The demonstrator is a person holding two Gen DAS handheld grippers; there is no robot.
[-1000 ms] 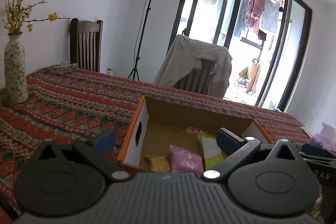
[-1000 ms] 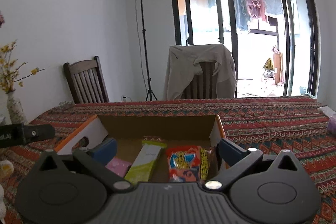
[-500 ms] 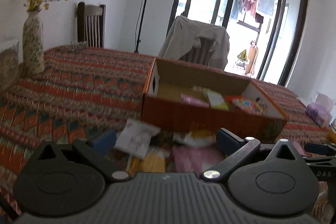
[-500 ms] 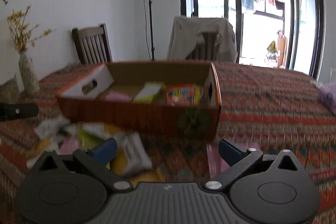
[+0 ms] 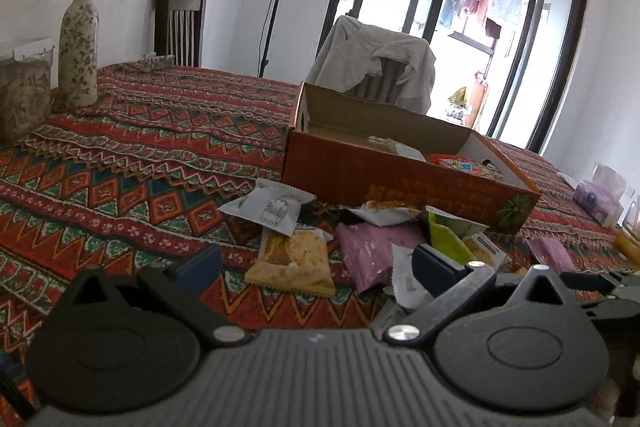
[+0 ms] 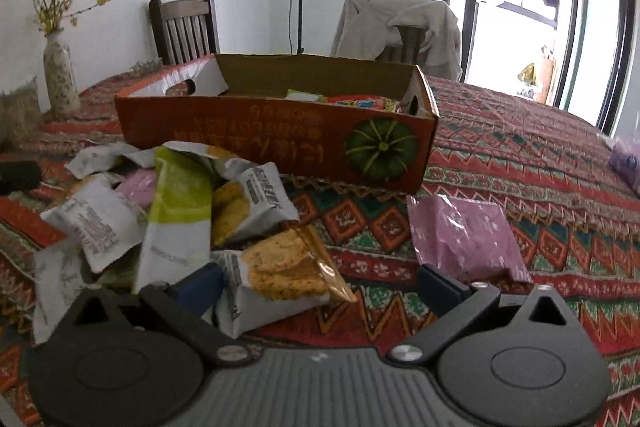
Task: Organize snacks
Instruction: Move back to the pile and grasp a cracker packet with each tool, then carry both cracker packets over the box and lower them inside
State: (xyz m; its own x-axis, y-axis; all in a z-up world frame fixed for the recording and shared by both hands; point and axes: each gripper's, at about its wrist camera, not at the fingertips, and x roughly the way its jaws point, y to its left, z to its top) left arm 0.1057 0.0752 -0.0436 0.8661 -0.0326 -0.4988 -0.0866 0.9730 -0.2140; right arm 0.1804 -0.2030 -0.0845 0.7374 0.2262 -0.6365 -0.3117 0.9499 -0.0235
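Observation:
An orange cardboard box (image 5: 400, 183) (image 6: 280, 143) with a pumpkin picture stands on the patterned tablecloth, several snack packets inside it. In front of it lies a heap of loose packets: white ones (image 5: 272, 207), a cracker packet (image 5: 294, 261) (image 6: 284, 271), a green and white packet (image 6: 180, 211), pink ones (image 5: 368, 251). A single pink packet (image 6: 464, 235) lies apart to the right. My left gripper (image 5: 316, 263) is open, low over the cracker packet. My right gripper (image 6: 320, 281) is open, with the cracker packet between its fingers.
A flowered vase (image 5: 78, 47) with yellow blossoms stands at the table's left, beside a clear container (image 5: 24, 91). Two chairs (image 6: 184, 29) stand behind the table, one draped with a jacket (image 6: 400, 27). A purple tissue pack (image 5: 596, 199) lies far right.
Both grippers have pulled back from over the box and dropped low toward the near table edge. The loose heap of packets has come into view.

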